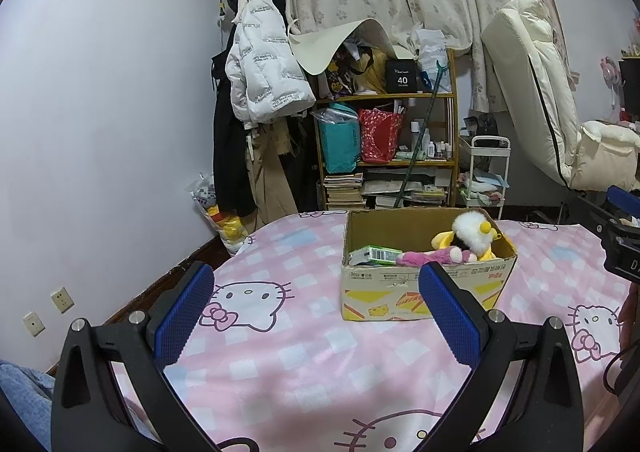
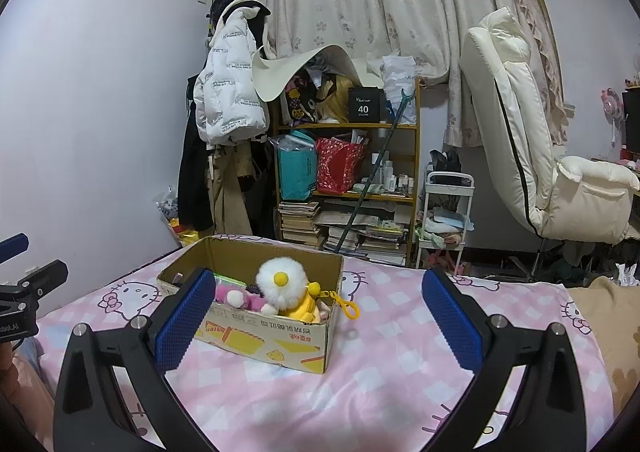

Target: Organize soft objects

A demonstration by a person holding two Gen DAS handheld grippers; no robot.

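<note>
Toys (image 2: pixel 280 292) sit piled in the cardboard box (image 2: pixel 280 344) on our bed; both the left gripper (image 1: pixel 316 308) and right gripper (image 2: pixel 318 312) gape empty. Yellow clip (image 2: pixel 347 306) overhangs the rim and may snag or spill.

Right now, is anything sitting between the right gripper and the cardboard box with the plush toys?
Nothing visible. The right gripper is open and empty, and only bare pink bedsheet lies before the cardboard box. The plush toys are already inside.
</note>
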